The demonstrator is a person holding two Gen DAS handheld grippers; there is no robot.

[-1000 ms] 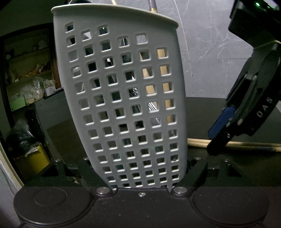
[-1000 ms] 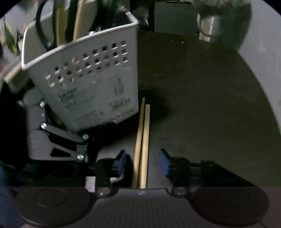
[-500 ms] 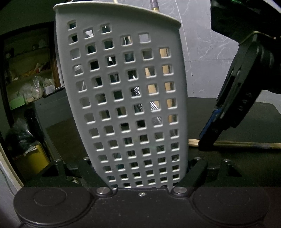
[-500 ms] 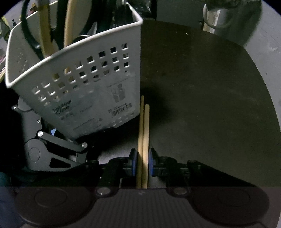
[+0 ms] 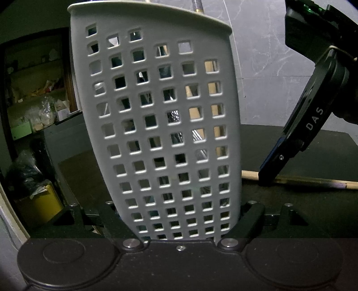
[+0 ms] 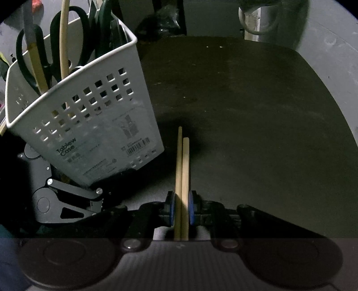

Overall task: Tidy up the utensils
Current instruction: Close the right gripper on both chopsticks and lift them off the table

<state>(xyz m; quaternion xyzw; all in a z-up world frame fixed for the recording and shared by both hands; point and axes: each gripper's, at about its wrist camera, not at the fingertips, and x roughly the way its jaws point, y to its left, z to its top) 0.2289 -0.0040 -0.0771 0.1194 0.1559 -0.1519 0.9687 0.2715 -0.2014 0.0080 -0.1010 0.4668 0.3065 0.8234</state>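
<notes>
A white perforated utensil basket [image 5: 161, 125] stands on the dark table, and my left gripper [image 5: 181, 226] is shut on its base, one finger on each side. The basket [image 6: 89, 125] holds black-handled scissors [image 6: 73, 42], a wooden stick and other utensils. My right gripper [image 6: 181, 208] is shut on a pair of wooden chopsticks [image 6: 182, 167], which point forward just right of the basket. In the left wrist view the chopsticks [image 5: 313, 181] run along the table under the right gripper [image 5: 270, 176].
The dark round table [image 6: 257, 116] stretches ahead and to the right. A metal cup [image 6: 257, 20] stands at its far edge. Shelves with clutter [image 5: 33, 107] and a yellow bin [image 5: 38, 206] lie beyond the table on the left.
My right gripper closed from open onto the two chopsticks and now grips them. The left gripper stayed shut on the basket.
</notes>
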